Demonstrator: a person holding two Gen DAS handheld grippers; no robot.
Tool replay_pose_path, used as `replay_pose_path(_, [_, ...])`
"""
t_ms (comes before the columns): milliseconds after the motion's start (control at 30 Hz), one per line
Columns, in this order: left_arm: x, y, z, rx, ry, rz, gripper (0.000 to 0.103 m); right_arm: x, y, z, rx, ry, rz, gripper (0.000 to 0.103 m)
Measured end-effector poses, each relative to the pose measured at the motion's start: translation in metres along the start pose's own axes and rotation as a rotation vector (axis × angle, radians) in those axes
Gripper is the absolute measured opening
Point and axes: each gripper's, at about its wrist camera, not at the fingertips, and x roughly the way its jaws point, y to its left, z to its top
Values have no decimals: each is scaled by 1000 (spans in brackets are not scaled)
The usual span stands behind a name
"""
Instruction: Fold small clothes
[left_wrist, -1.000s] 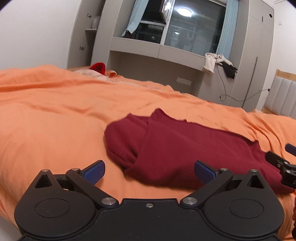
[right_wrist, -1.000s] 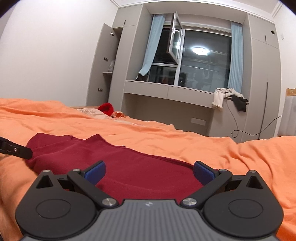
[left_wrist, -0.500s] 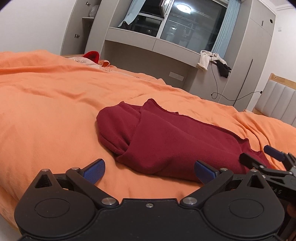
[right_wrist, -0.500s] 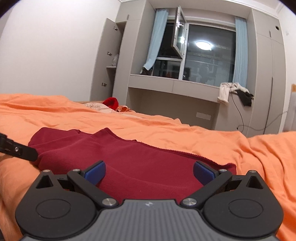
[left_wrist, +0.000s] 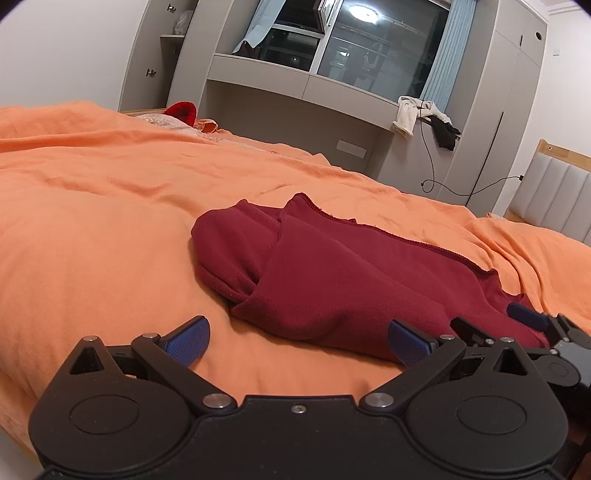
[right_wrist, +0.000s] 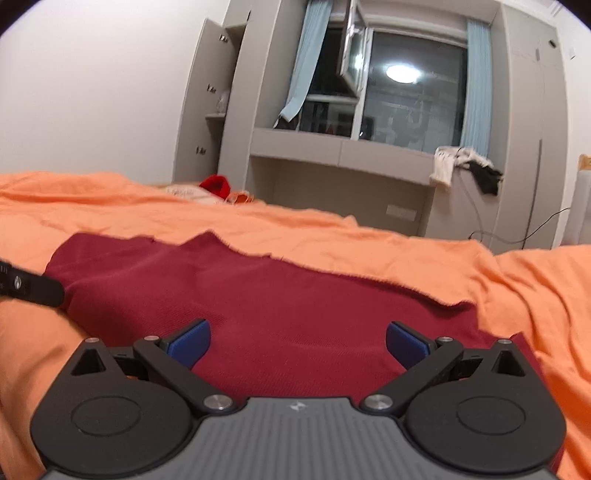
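Orange bedcover (left_wrist: 92, 221): fills the view, serving as the folding surface. Dark red garment (left_wrist: 332, 280): lies partly folded at centre, one flap doubled over toward 9 o'clock. Left gripper (left_wrist: 298, 341): jaws wide apart, empty, low at the garment's near hem at 6 o'clock (likely lining up a pinch). Right gripper (right_wrist: 298, 341): likewise spread and empty, just above the cloth's near edge.

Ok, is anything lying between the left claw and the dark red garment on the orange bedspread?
Nothing visible. The left claw is open, with only bare orange bedspread before the dark red knit garment's near folded edge. The open right claw is already over the same garment.
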Motion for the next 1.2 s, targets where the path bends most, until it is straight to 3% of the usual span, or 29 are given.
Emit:
replay_pose_path(133, [0, 0, -1, 3, 2, -2, 102, -3, -6, 3, 33, -26, -43, 103])
replay_pose_path(300, [0, 2, 0, -23, 1, -19, 102, 7, -3, -5, 15, 37, -44, 103])
replay_pose_path(700, [0, 13, -1, -182, 26, -164, 102, 8, 1, -13, 22, 35, -53, 103])
replay_pose_path(967, [6, 2, -11, -191, 66, -265, 102, 7, 1, -13, 21, 33, -54, 103])
replay_pose_path(1200, [27, -1, -8, -218, 71, -200, 102, 4, 6, -17, 12, 4, -77, 103])
